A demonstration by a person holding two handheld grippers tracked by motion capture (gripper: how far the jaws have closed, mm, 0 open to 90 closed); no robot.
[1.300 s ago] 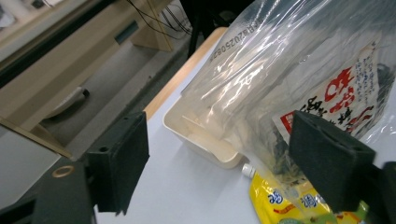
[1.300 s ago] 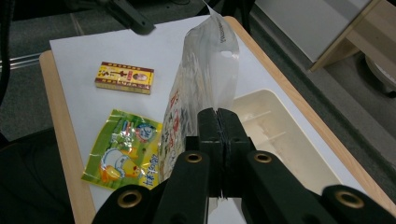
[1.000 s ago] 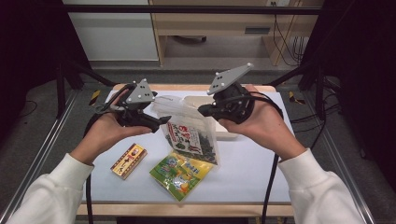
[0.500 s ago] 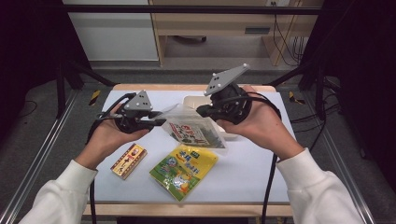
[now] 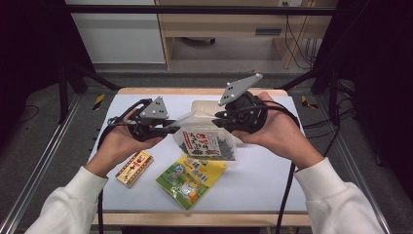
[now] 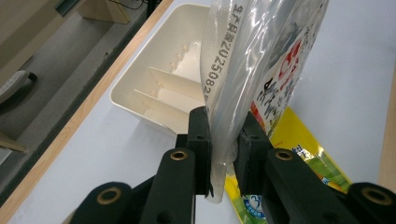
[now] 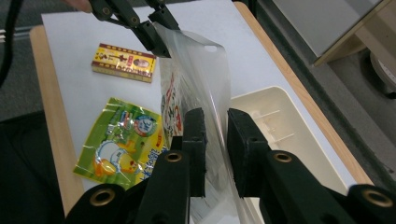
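Currently I hold a clear snack bag (image 5: pixel 204 139) in the air between both grippers, above the middle of the desk (image 5: pixel 263 190) and just in front of the cream tray (image 5: pixel 207 106) that sits near the desk's far edge. My left gripper (image 5: pixel 171 128) is clamped on one sealed edge of the bag; in the left gripper view its two black jaws pinch the clear plastic strip that carries a printed date, with the bag (image 6: pixel 261 60) rising from them and the tray (image 6: pixel 140 79) behind it. My right gripper (image 5: pixel 219 117) is at the bag's opposite edge. Its jaws have just been opening, and in the right gripper view the plastic film (image 7: pixel 205 93) passes through the gap between them: it lies against the left jaw, while a gap shows on the side of the right jaw, so I read this gripper as released rather than gripping. In that same view the left gripper (image 7: pixel 156 37) shows farther off, pinching the bag's top corner. The bag has a clear upper part and a printed label with red and black lettering, and dark contents show through in the high view. On the desk below it lies a yellow-green packet (image 5: pixel 192 178), toward the near edge. A small yellow-red box (image 5: pixel 134 168) lies to the left of that packet, apart from it. The tray has dividers inside.
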